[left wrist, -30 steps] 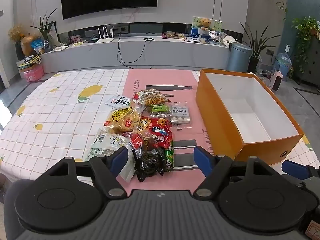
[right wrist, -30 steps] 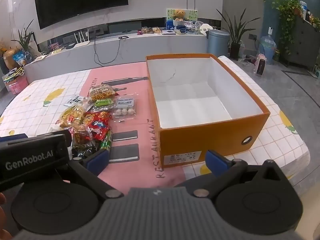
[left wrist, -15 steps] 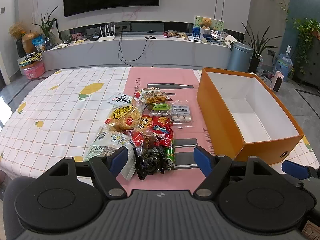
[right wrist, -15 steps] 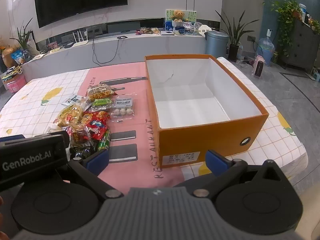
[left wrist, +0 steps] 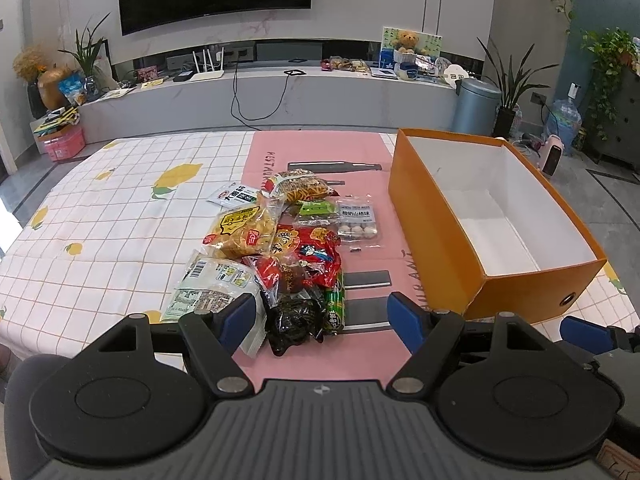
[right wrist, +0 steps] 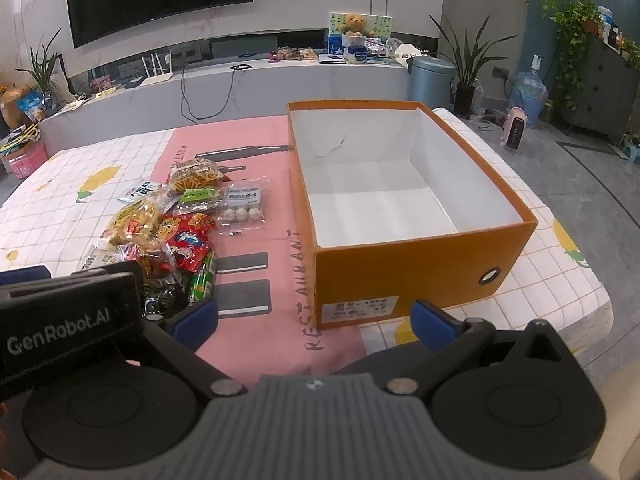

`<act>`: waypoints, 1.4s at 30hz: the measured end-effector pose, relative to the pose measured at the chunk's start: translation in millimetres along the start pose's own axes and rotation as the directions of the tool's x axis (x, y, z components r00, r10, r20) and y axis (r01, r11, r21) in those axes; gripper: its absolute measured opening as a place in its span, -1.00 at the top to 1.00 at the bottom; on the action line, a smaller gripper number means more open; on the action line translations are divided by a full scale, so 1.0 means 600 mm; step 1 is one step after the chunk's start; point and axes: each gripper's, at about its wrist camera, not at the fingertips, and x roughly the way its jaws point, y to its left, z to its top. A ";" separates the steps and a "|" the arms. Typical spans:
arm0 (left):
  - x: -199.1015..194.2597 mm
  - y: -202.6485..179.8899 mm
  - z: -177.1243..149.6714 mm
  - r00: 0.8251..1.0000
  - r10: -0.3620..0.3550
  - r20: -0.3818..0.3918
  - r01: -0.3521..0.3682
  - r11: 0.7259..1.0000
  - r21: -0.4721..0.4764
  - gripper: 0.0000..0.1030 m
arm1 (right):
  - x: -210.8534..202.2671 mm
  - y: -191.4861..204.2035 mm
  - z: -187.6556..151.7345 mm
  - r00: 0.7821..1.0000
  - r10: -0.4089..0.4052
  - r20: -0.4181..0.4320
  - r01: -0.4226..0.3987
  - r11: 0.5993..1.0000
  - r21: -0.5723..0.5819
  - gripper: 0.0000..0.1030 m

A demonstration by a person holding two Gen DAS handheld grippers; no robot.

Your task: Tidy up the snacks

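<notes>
While your left tongs (left wrist: 322, 316) and right tongs (right wrist: 314, 316) hang wide apart and hold nothing, the snacks (left wrist: 280, 248) lie heaped on the desk (left wrist: 120, 216), just left of the orange box (right wrist: 404, 264), whose white inside is bare.

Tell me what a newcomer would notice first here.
The empty orange box with its white inside stands on the right of the table. Left of it, on the pink runner, a pile of snack packets lies heaped, a red packet brightest among them.
</notes>
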 end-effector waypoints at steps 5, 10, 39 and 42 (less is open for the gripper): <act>0.002 -0.001 0.000 1.000 -0.001 0.000 0.001 1.000 0.002 -0.70 | 0.000 -0.001 -0.001 1.000 -0.001 0.000 0.001 1.000 -0.001 -0.94; 0.003 -0.002 0.000 1.000 0.002 0.000 -0.002 1.000 0.004 -0.70 | 0.000 -0.001 -0.002 1.000 0.000 0.001 0.000 1.000 -0.002 -0.94; 0.010 0.015 -0.005 1.000 -0.017 -0.014 0.017 1.000 0.022 -0.70 | 0.004 0.014 -0.004 1.000 0.014 -0.008 -0.014 1.000 -0.009 -0.94; 0.012 0.024 -0.003 1.000 -0.017 -0.014 0.017 0.999 0.030 -0.69 | 0.005 0.016 -0.005 0.999 0.032 -0.013 -0.032 0.999 -0.001 -0.94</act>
